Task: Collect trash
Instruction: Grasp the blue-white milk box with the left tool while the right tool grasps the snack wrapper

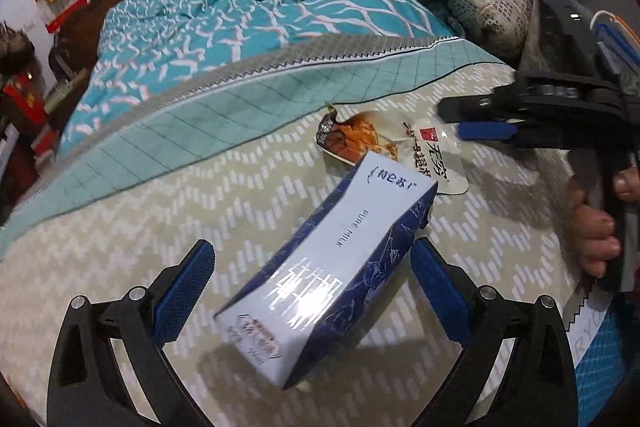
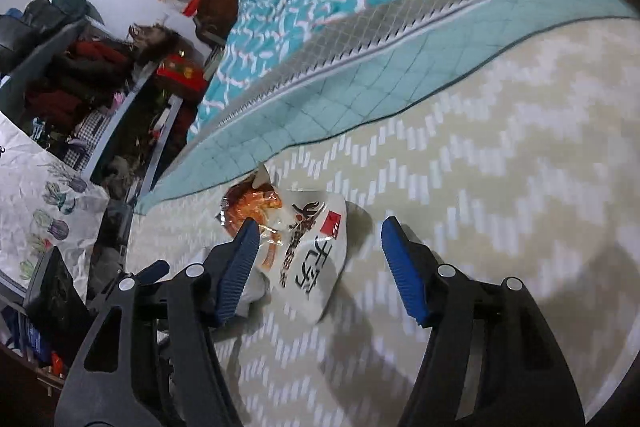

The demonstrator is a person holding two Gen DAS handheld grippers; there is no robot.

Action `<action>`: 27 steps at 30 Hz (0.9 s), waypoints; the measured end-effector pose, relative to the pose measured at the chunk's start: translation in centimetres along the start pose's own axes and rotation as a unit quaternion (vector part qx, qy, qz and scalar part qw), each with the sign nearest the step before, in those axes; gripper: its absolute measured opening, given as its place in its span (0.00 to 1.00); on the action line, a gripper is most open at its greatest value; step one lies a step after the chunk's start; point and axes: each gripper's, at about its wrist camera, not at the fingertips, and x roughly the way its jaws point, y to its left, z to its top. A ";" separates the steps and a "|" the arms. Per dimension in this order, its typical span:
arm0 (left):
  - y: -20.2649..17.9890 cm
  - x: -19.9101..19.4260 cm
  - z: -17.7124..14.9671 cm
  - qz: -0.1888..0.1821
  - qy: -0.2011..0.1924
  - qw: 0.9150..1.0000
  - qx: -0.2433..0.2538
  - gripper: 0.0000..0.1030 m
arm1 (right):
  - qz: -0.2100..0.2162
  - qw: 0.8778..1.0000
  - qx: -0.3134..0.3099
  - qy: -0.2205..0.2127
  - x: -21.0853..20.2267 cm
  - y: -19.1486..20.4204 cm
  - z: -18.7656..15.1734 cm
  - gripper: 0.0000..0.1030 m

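On a bed's patterned sheet [image 1: 120, 227], the left gripper [image 1: 312, 291] stands spread wide around a milk carton [image 1: 332, 259], pads clear of it. Beyond, the right gripper [image 2: 316, 263] gapes over an empty snack wrapper [image 2: 308, 247], unpinched.

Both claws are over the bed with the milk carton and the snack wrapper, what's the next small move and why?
Probably close the left claw on the milk carton: it lies between the open fingers, and neither pad presses on it yet. The right claw is also open, straddling the snack wrapper on the bed, so it could close next.
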 end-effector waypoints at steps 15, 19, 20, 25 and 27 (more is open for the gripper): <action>1.4 -2.6 -4.0 -0.051 0.020 0.995 -0.084 0.50 | 0.083 0.996 0.035 0.010 -3.5 1.3 -6.3 0.06; 0.2 -5.1 -6.2 -0.086 0.019 0.990 -0.109 0.49 | 0.099 0.993 0.065 -0.012 -8.0 -0.1 -10.5 0.06; -0.2 -5.6 -6.5 -0.095 0.018 0.989 -0.112 0.49 | 0.102 0.992 0.071 -0.016 -9.0 -0.4 -11.3 0.06; -5.0 -7.6 -7.5 -0.147 0.025 0.984 -0.097 0.48 | 0.113 0.986 0.114 -0.047 -15.1 -3.3 -16.3 0.06; -7.9 -8.0 -7.1 -0.163 0.030 0.983 -0.073 0.48 | 0.117 0.982 0.131 -0.071 -17.7 -4.7 -18.2 0.06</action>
